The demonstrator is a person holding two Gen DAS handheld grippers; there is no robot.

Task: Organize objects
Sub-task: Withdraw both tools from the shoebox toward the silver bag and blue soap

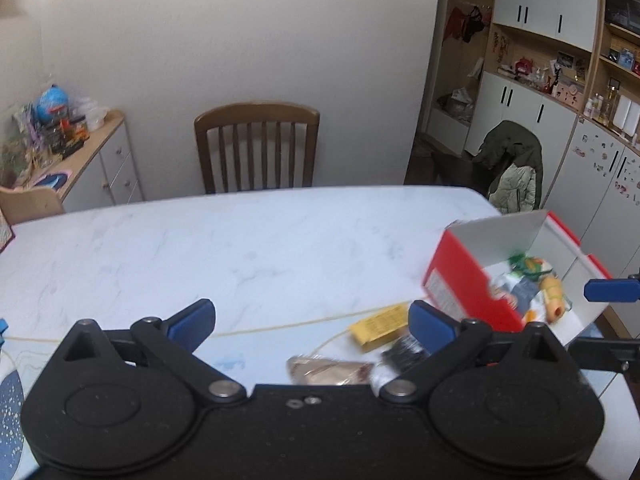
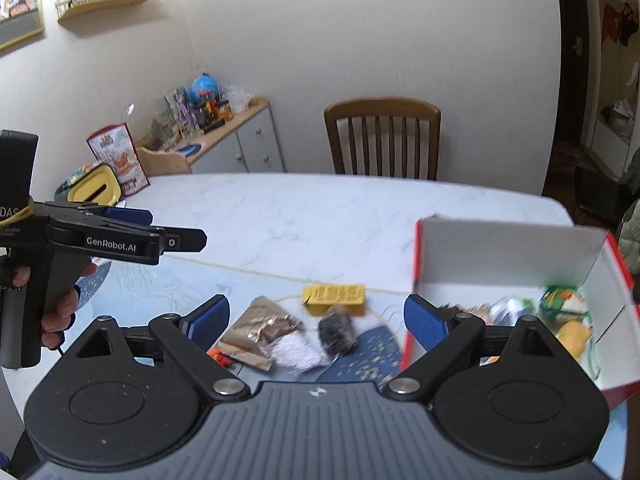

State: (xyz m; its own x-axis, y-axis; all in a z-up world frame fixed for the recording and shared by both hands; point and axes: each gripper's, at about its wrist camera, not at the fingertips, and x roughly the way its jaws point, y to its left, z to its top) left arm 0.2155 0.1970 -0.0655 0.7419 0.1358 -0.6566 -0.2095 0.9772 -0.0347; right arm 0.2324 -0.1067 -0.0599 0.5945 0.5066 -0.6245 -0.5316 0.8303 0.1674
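Observation:
My left gripper (image 1: 310, 326) is open above the near part of the marble table (image 1: 240, 240), with nothing between its fingers. To its right lie a yellow packet (image 1: 380, 328), a brown packet (image 1: 328, 370) and a black item (image 1: 402, 354). A red box (image 1: 460, 280) with a white inside holds several packets. In the right wrist view my right gripper (image 2: 318, 322) is open over the yellow packet (image 2: 334, 298), brown packet (image 2: 260, 328), a white packet (image 2: 298, 350) and the black item (image 2: 338, 332). The red box (image 2: 500, 256) stands at its right. A hand holds the left gripper (image 2: 164, 226) further left.
A wooden chair (image 2: 382, 140) stands behind the table. At the table's left edge are a yellow tissue box (image 2: 96, 188) and a snack bag (image 2: 118, 156). A cluttered sideboard (image 2: 236, 136) lines the left wall. A jacket (image 1: 512, 168) hangs over a chair at the right.

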